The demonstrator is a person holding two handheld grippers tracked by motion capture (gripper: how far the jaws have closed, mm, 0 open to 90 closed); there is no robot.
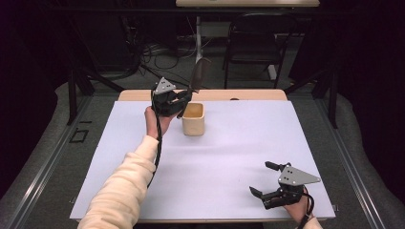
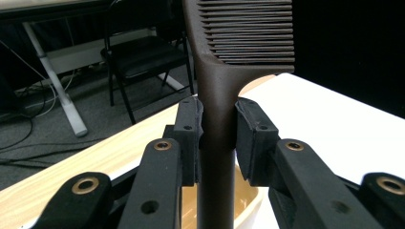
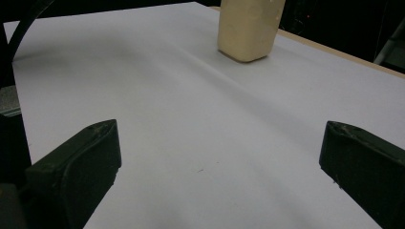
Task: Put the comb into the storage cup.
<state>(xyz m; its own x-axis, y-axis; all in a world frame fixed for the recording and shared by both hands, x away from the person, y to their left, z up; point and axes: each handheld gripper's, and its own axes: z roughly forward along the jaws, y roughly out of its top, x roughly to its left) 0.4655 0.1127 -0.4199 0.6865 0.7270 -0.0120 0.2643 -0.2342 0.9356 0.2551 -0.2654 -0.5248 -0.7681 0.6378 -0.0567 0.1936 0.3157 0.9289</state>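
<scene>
1. Comb (image 2: 217, 95), dark brown, clamped by its handle in the left hand-held gripper (image 1: 184, 98); both pads press the handle.
2. Comb stands upright, teeth end up, handle end low over the open mouth of a cream cup (image 1: 193, 119).
3. Cup sits on the white tabletop (image 1: 215, 167) near the far edge, just beside the left hand-held gripper.
4. Right hand-held gripper (image 1: 261, 179) rests at the near right corner, jaws wide apart, nothing between them, well apart from the cup.
</scene>
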